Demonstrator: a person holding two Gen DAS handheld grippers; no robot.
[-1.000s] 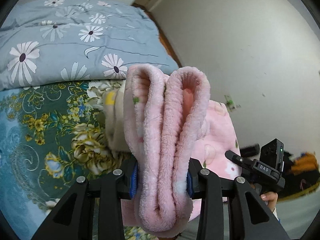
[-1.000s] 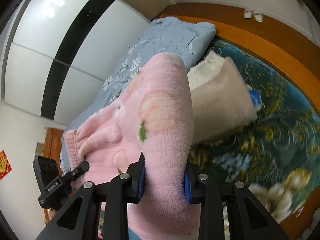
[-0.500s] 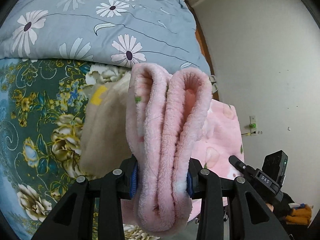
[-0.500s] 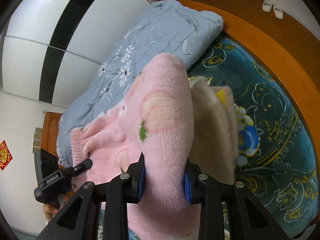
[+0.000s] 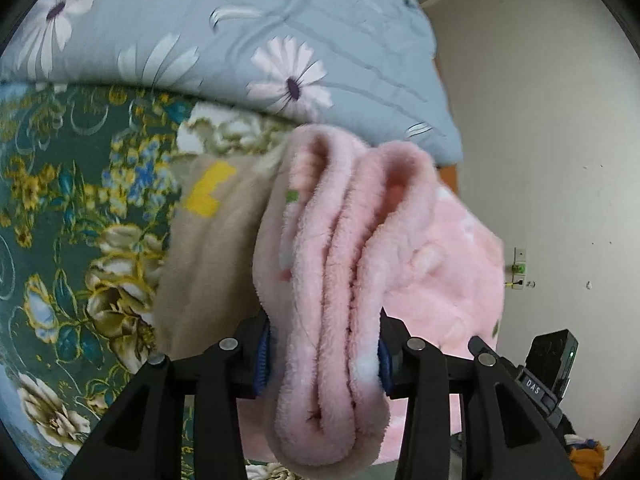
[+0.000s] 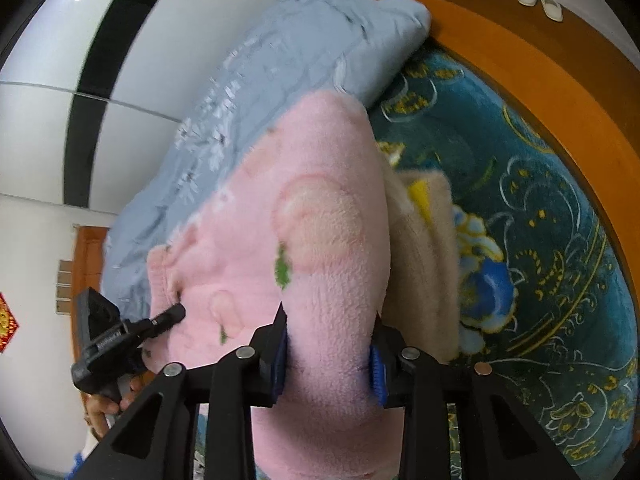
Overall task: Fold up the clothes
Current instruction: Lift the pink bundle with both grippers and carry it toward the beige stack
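A folded pink fleece garment [image 5: 340, 240] hangs between both grippers over the bed. My left gripper [image 5: 323, 356] clamps one thick folded end, and its jaws are opening with the cloth still between the pads. My right gripper [image 6: 329, 360] clamps the other end of the pink garment [image 6: 320, 220], and its jaws are also opening around the cloth. A folded beige garment [image 5: 212, 260] with a yellow patch lies on the bed just beyond, and the pink one partly hides it. The right wrist view shows the beige garment [image 6: 424, 264] to the right of the pink bundle.
The bed has a teal floral cover [image 5: 60, 200] and a bunched blue daisy quilt [image 5: 200, 40] behind the clothes. An orange wooden bed frame [image 6: 540, 72] rims the far side, with white slippers [image 6: 540, 0] on the floor past it. A white wall stands to the right.
Both grippers have come down and forward toward the bed with the pink garment. The beige garment now looks larger and closer, just behind the pink one.
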